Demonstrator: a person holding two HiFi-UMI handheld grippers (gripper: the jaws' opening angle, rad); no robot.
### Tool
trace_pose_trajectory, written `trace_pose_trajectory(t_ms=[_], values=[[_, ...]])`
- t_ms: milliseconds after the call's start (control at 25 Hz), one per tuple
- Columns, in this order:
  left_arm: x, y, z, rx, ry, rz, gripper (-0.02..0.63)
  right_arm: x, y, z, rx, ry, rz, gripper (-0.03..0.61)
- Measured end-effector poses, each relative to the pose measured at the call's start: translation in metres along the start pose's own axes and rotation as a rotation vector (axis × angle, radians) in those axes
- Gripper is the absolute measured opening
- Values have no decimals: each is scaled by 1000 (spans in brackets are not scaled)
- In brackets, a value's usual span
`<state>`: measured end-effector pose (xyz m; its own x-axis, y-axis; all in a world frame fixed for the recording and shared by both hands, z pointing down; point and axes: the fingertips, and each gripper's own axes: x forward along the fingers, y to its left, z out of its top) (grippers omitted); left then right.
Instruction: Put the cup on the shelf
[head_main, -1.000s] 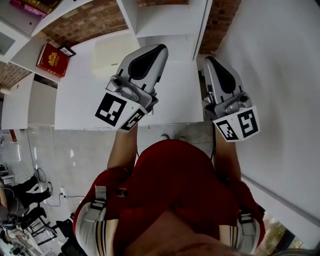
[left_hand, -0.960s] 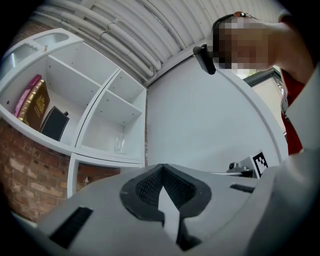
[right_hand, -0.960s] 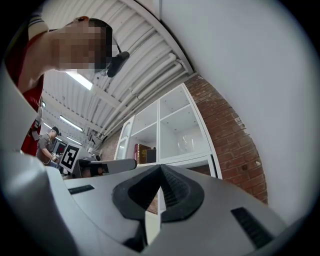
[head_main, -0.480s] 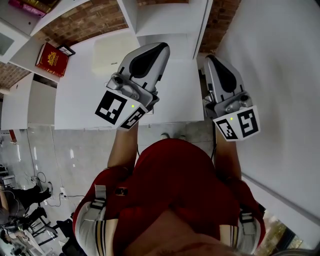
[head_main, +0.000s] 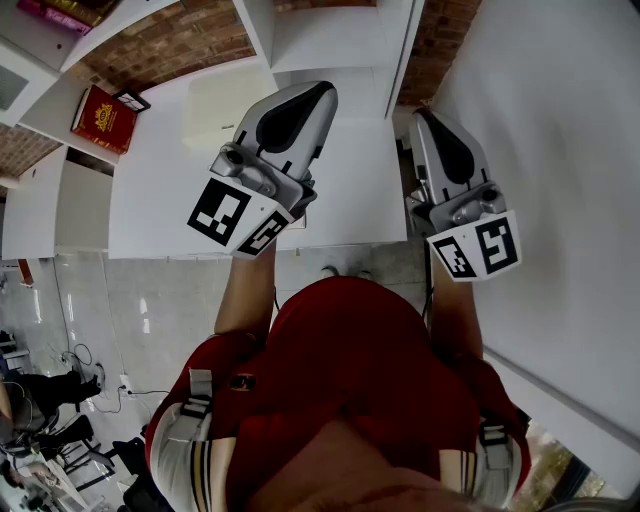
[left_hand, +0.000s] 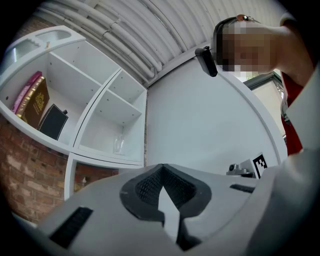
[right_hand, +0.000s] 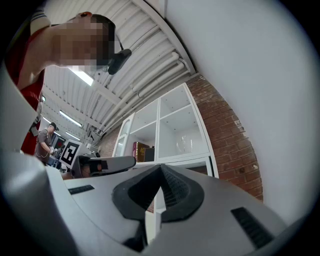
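Note:
A clear glass cup (left_hand: 119, 145) stands upright in a middle compartment of the white shelf (left_hand: 107, 127). The right gripper view shows the same cup (right_hand: 184, 144) on the shelf (right_hand: 172, 131), well ahead of both grippers. My left gripper (head_main: 318, 95) is held in the air over a white table, tilted slightly upward toward the shelf. Its jaws are shut with nothing between them (left_hand: 161, 167). My right gripper (head_main: 425, 118) hangs beside it at the same height, also shut and empty (right_hand: 161, 166). In the head view the cup is hidden.
A white table (head_main: 160, 190) lies below the grippers, with the shelf unit beyond it. Books (left_hand: 31, 97) and a dark frame (left_hand: 53, 121) fill the left compartment. A white wall (head_main: 560, 150) runs close along the right. Brick wall (right_hand: 232, 145) backs the shelf.

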<state>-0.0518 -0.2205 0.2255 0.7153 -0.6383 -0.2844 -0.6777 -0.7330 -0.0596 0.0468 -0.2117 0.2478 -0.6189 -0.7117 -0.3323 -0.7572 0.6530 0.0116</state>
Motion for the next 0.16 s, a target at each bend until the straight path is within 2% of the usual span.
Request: trace_pose_trajectory(t_ms=[160], values=[[-1, -3, 1, -1, 3, 1, 6, -2, 1, 1, 1, 3, 1, -3]])
